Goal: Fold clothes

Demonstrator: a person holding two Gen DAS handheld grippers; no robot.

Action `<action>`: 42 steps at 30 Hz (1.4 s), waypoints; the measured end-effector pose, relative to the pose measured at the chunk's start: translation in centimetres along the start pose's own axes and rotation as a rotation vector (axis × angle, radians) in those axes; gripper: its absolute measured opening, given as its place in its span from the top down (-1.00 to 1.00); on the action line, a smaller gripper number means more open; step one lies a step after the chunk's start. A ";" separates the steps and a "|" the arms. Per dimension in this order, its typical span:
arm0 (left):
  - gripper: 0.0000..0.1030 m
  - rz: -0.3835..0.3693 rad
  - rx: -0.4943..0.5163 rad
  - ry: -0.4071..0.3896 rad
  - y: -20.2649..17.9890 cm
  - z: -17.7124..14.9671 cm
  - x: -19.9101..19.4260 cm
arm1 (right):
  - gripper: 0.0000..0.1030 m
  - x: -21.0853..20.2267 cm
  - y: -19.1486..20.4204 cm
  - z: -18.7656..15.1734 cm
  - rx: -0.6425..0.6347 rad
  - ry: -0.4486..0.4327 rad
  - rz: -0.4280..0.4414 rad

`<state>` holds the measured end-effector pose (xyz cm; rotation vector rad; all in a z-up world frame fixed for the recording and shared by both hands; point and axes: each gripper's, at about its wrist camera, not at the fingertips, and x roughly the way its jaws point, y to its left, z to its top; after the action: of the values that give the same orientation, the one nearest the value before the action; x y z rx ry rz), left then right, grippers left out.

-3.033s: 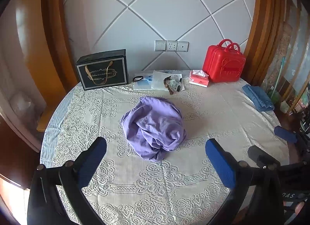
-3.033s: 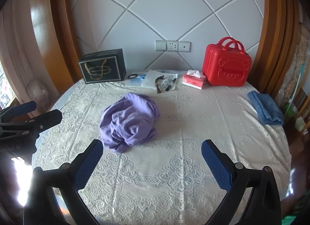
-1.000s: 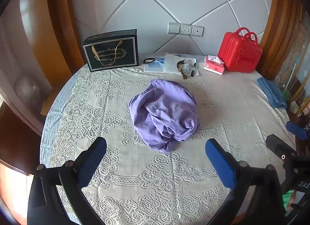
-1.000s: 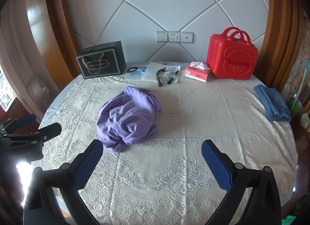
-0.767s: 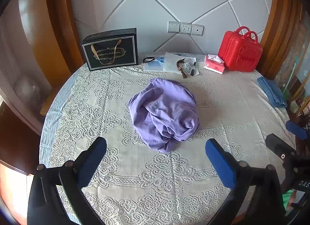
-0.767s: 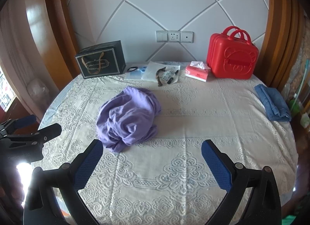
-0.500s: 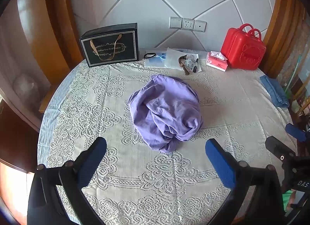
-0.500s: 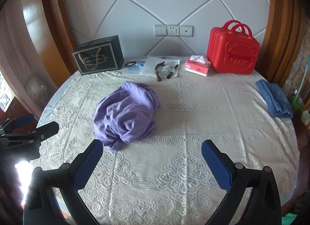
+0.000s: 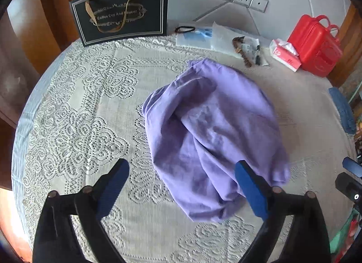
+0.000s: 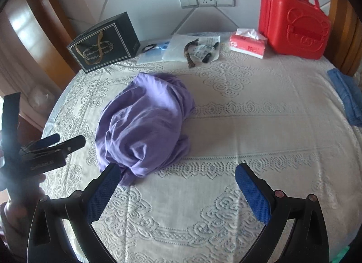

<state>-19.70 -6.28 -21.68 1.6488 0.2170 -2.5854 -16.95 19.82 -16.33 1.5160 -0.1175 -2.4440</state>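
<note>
A crumpled purple garment (image 9: 212, 136) lies bunched in a rounded heap on the lace-covered worktop (image 9: 74, 131), filling the centre of the left wrist view and sitting left of centre in the right wrist view (image 10: 144, 124). Its cloth is creased and folded over itself, with one narrow end pointing to the lower edge of the frame.

The left gripper (image 9: 181, 186) has its jaws spread wide, holding nothing; its right blue pad overlaps the garment's lower right edge in the picture, though whether it touches the cloth cannot be told. The right gripper (image 10: 178, 188) also has its jaws wide apart and empty, with the left pad just beside the garment's lower tip.

At the right edge of the worktop lies a folded blue cloth (image 10: 346, 97).
</note>
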 end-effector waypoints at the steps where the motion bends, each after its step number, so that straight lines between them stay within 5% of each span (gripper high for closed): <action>1: -0.60 -0.001 -0.003 0.022 0.2 0.4 1.6 | -0.95 1.3 -0.1 0.6 0.005 0.013 0.011; 7: 0.35 -0.085 -0.023 0.124 0.6 0.8 7.3 | -0.80 9.6 0.1 3.2 0.033 0.131 0.070; 9: 0.64 -0.100 -0.003 0.116 0.3 1.0 6.8 | -0.38 11.2 0.7 3.2 0.026 0.159 0.097; 11: 0.68 -0.107 0.015 0.097 0.1 1.3 5.5 | 0.70 11.0 1.0 3.3 0.011 0.149 0.111; 15: 0.66 -0.104 0.020 0.049 0.4 1.9 2.1 | 0.86 10.8 1.6 3.3 -0.018 0.130 0.138; 17: 0.49 -0.094 0.033 0.048 0.6 1.9 0.9 | 0.86 9.7 1.0 3.3 -0.013 0.104 0.134; 21: -0.33 -0.077 0.070 0.022 -0.1 0.8 -0.6 | 0.86 4.5 -3.5 2.5 0.062 0.029 0.044; 22: -0.40 -0.076 0.075 0.018 -0.3 0.5 -0.9 | 0.86 3.6 -4.7 2.0 0.077 0.029 0.009; 25: -0.40 -0.086 0.073 0.032 -0.7 -0.1 -0.8 | 0.74 2.0 -7.8 0.2 0.132 0.044 -0.080; 30: -0.40 -0.107 0.054 0.085 -0.8 -1.3 1.0 | 0.27 1.0 -9.9 -0.4 0.169 0.042 -0.062; 34: -0.40 -0.130 0.039 0.143 -1.0 -2.8 3.1 | -0.45 2.7 -8.6 1.4 0.136 0.043 -0.011; 38: -0.39 -0.179 0.017 0.180 -1.2 -3.9 5.3 | -0.51 6.3 -7.1 4.0 0.100 0.060 0.038; 41: 0.11 -0.191 -0.009 0.184 -0.9 -3.9 6.1 | -0.54 9.9 -6.0 6.5 0.079 0.090 0.052; 42: 0.46 -0.188 -0.017 0.177 -0.6 -3.5 6.0 | -0.57 11.0 -5.5 7.3 0.067 0.097 0.052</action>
<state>-19.21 -5.07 -28.47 1.9398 0.4220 -2.5549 -29.02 21.75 -23.72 1.6352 -0.2196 -2.3434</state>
